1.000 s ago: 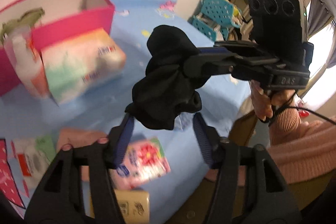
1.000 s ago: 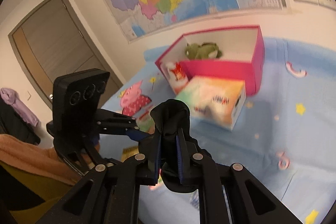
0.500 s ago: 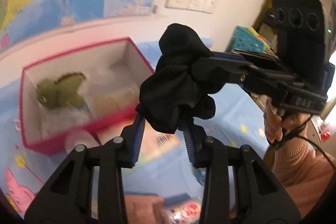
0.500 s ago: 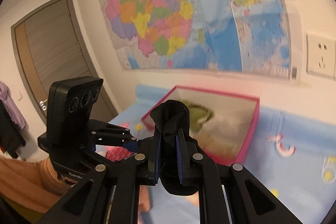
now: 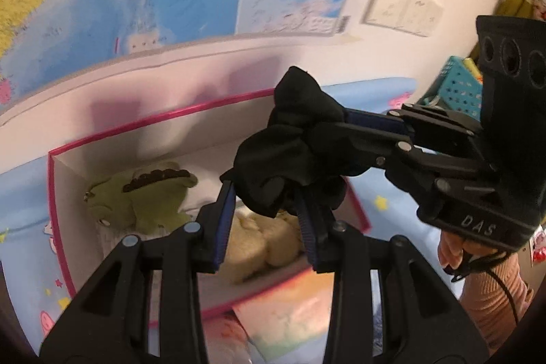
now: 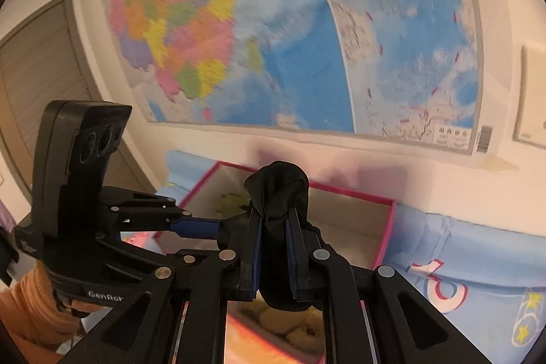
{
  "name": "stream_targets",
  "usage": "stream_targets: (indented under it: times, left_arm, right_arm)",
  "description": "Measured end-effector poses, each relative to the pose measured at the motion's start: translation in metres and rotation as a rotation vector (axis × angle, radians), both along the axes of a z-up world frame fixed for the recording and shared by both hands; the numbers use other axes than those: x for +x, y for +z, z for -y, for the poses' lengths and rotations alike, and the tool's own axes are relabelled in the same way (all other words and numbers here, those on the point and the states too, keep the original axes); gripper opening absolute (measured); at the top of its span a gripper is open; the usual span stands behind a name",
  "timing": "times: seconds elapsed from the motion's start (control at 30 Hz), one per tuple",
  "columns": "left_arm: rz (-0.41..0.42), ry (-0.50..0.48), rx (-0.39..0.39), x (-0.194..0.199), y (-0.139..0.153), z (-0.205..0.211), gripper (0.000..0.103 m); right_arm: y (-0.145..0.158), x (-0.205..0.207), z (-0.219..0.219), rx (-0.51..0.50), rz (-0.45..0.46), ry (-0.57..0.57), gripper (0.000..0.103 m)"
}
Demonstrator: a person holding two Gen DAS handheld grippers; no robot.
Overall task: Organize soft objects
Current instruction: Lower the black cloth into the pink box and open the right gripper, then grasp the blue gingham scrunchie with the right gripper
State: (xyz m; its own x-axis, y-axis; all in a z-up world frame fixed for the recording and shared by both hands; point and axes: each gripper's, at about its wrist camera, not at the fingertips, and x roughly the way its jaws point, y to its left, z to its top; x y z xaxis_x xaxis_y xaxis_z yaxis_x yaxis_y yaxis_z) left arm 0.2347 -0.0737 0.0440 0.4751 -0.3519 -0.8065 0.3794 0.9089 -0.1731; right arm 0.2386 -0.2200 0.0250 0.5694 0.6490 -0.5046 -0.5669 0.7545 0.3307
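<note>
Below the wall map [image 6: 273, 33], both grippers, left [image 5: 262, 197] and right [image 6: 274, 248], clamp a black cloth [image 5: 293, 142] above the pink box [image 5: 54, 193], where plush toys already lie; dropping it remains.

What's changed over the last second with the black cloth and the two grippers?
Both grippers carried the black cloth from above the bedsheet to over the pink box. The left gripper has just been closing its jaws around the cloth's lower end. Unchanged: the right gripper stays clamped on the cloth, and the green plush lies in the box.

Warm indoor light, motion blur, fisheye vignette
</note>
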Motion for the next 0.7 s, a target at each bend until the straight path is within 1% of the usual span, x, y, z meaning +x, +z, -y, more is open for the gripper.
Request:
stream_targets:
  times: [0.03,0.1,0.13,0.17,0.2,0.23,0.3,0.37,0.53,0.6,0.63,0.7]
  left_arm:
    - [-0.019,0.000,0.013,0.006,-0.006,0.002,0.038]
    - [-0.036,0.028,0.032,0.014,-0.011,0.003,0.038]
    - [-0.054,0.046,0.051,0.019,-0.015,0.002,0.039]
    - [-0.067,0.051,0.055,0.021,-0.017,0.001,0.039]
    - [-0.076,0.059,0.061,0.022,-0.018,0.000,0.039]
    - [-0.067,0.066,0.075,0.020,-0.017,-0.001,0.039]
    - [-0.022,0.046,0.085,0.009,-0.011,-0.002,0.043]
    - [0.005,0.038,0.065,0.000,-0.004,-0.007,0.048]
    - [0.076,0.005,-0.014,-0.039,0.017,-0.027,0.048]
    - [0.115,-0.009,-0.032,-0.061,0.027,-0.033,0.049]
    - [0.133,-0.026,-0.054,-0.075,0.031,-0.035,0.053]
    - [0.153,-0.034,-0.075,-0.090,0.037,-0.038,0.055]
  right_arm:
    - [-0.005,0.008,-0.001,0.001,-0.016,-0.009,0.014]
    - [-0.014,0.020,-0.002,-0.005,-0.055,-0.043,0.021]
    - [-0.019,0.025,-0.002,-0.017,-0.069,-0.070,0.029]
    - [-0.022,0.027,0.000,-0.017,-0.074,-0.091,0.031]
    - [-0.023,0.027,0.000,-0.013,-0.077,-0.095,0.031]
    - [-0.024,0.026,0.001,-0.008,-0.081,-0.089,0.031]
    - [-0.025,0.018,0.004,-0.005,-0.075,-0.086,0.031]
    - [-0.024,0.008,0.007,-0.003,-0.073,-0.085,0.032]
    - [-0.016,-0.025,0.022,0.038,-0.052,-0.050,0.037]
    - [-0.013,-0.045,0.028,0.053,-0.039,-0.011,0.044]
    - [-0.012,-0.054,0.029,0.053,-0.031,0.008,0.049]
    - [-0.010,-0.077,0.032,0.046,-0.011,0.051,0.050]
